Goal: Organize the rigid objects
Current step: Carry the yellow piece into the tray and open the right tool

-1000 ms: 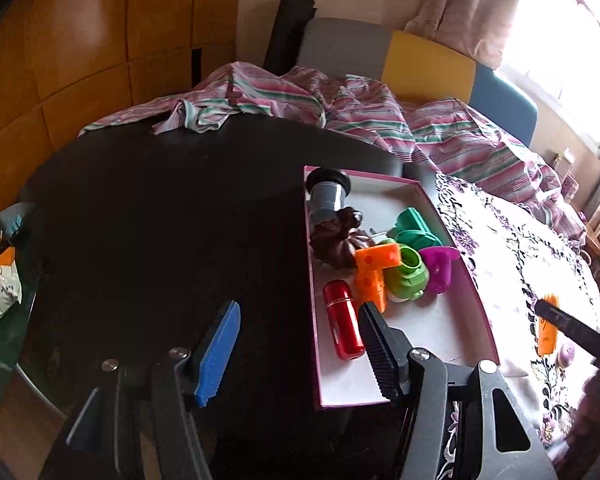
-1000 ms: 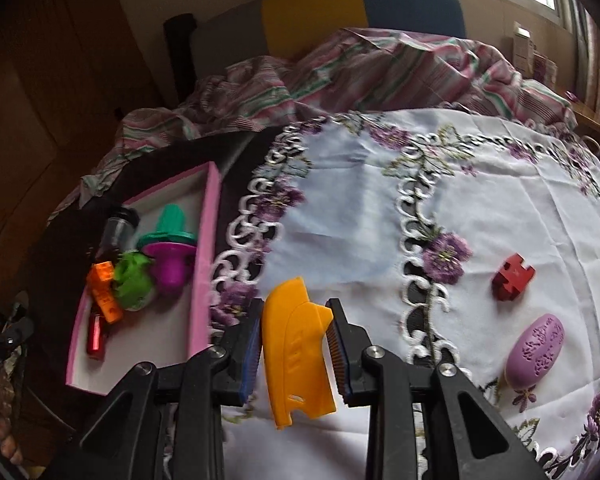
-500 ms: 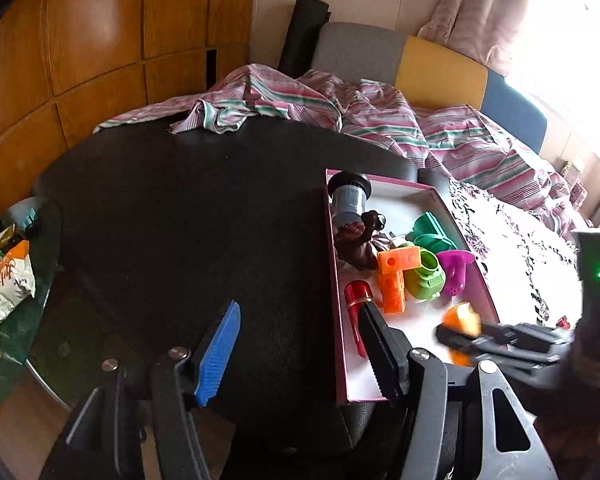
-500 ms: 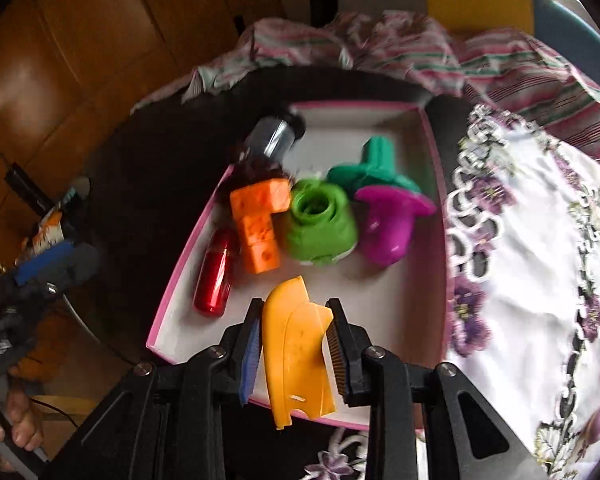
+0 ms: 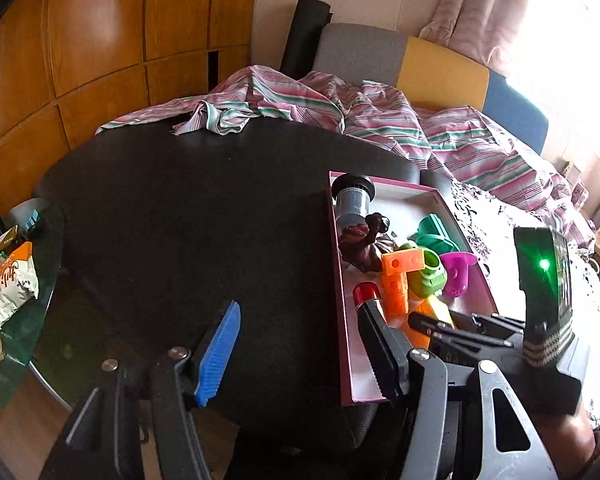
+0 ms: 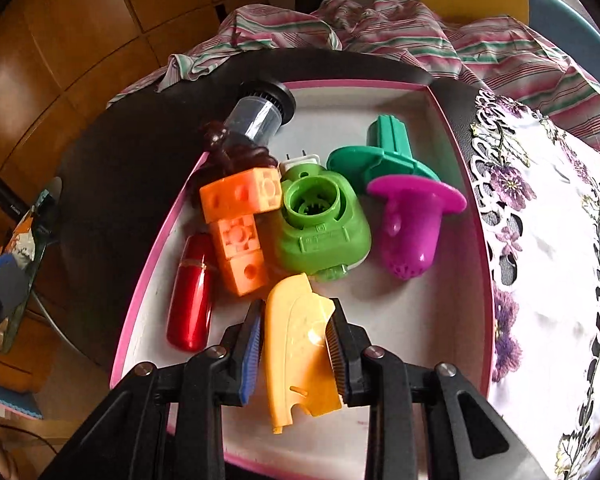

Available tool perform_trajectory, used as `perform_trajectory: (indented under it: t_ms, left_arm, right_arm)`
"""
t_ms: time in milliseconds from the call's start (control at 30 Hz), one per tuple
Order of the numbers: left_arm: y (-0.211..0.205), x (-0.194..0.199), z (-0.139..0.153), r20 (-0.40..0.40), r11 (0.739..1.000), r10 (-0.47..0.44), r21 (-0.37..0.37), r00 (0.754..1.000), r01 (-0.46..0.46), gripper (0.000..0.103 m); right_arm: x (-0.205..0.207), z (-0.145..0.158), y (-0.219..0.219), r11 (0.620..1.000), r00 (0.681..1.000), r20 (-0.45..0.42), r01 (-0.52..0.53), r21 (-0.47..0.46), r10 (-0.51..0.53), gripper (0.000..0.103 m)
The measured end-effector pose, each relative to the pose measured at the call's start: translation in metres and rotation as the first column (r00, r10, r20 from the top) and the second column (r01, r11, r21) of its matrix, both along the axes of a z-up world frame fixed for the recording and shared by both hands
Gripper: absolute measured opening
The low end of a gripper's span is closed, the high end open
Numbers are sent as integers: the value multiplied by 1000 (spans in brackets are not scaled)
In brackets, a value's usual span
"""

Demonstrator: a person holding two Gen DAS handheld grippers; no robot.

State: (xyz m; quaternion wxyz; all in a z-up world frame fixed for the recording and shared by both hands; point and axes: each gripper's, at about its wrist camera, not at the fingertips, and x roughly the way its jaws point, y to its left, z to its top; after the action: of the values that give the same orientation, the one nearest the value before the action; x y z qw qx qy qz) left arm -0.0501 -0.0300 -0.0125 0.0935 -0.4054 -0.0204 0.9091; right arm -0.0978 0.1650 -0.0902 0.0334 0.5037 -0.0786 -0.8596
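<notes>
My right gripper (image 6: pixel 294 350) is shut on a yellow plastic piece (image 6: pixel 300 344) and holds it low over the near part of the pink-rimmed white tray (image 6: pixel 482 248). In the tray lie a red cylinder (image 6: pixel 192 300), an orange block piece (image 6: pixel 240 224), a green housing (image 6: pixel 320 228), a magenta cup (image 6: pixel 410 232), a teal piece (image 6: pixel 384 152), a dark brown figure and a grey cylinder (image 6: pixel 260 116). My left gripper (image 5: pixel 300 356) is open and empty, at the tray's left edge (image 5: pixel 338 300) over the black table. The right gripper also shows in the left wrist view (image 5: pixel 440 326).
A black table (image 5: pixel 188 216) carries the tray. A floral white cloth (image 6: pixel 556 240) lies right of the tray. Striped fabric (image 5: pixel 380 120) is heaped at the back before a chair. A glass side table (image 5: pixel 12 280) with snack bags stands at the left.
My right gripper carried the yellow piece from the floral cloth to over the tray and lowered it toward the tray floor. My left gripper stayed open and shifted slightly.
</notes>
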Motion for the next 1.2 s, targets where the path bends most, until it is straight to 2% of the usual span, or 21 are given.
perform_trajectory:
  t_ms: [333, 600, 667, 1200]
  left_arm:
    - [-6, 1, -4, 9, 1000, 14, 0, 1000, -14, 62]
    - [-9, 1, -4, 9, 1000, 16, -2, 1000, -15, 62]
    - [-10, 2, -4, 10, 1000, 16, 1, 1000, -16, 62]
    - [-10, 7, -1, -2, 1000, 15, 3, 1000, -15, 62]
  right_arm:
    - [-14, 0, 1, 1000, 1000, -6, 22, 21, -22, 30]
    - [-5, 0, 5, 998, 999, -2, 38, -49, -38, 32]
    - [-2, 1, 6, 997, 999, -8, 41, -61, -42, 37]
    - [13, 19, 0, 999, 997, -65, 43, -17, -44, 39]
